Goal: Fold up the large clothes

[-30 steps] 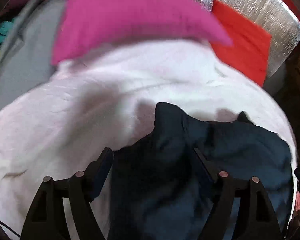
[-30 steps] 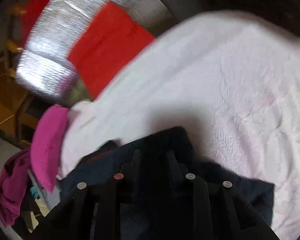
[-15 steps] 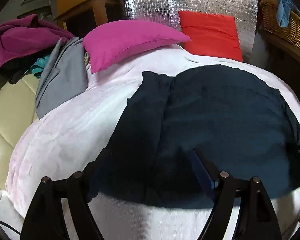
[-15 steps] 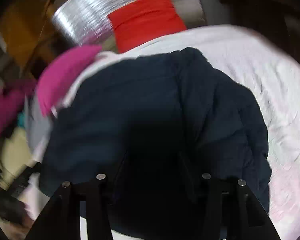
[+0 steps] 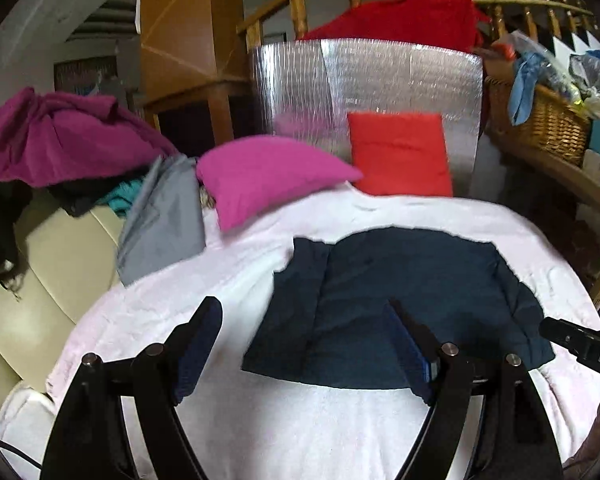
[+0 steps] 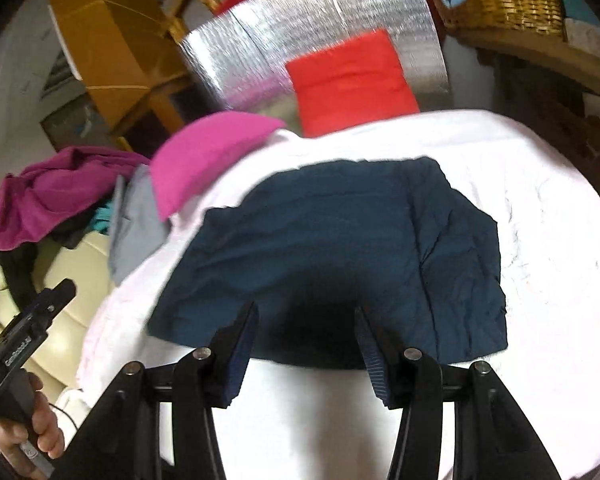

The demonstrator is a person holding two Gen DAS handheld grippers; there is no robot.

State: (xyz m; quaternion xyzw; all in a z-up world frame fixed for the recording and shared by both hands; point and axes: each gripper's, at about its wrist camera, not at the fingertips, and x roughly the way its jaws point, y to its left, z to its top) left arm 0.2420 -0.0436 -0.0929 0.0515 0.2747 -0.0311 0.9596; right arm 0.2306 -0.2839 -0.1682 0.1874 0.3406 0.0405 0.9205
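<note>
The dark navy garment [image 5: 400,304] lies folded flat on the white blanket [image 5: 228,280], its long axis running left to right across the bed, with a folded strip along its left edge. The left gripper [image 5: 304,344] hangs above its near edge, jaws spread and holding nothing. The right gripper [image 6: 306,344] also hangs over the near edge, jaws apart and empty. Beyond the garment sit a pink pillow [image 5: 268,176] and a red cushion [image 5: 400,152] against a silver foil panel [image 5: 364,76]

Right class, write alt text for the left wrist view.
A folded navy garment lies flat on a white blanket, beyond the open left gripper. Behind it sit a magenta pillow and a red cushion.
</note>
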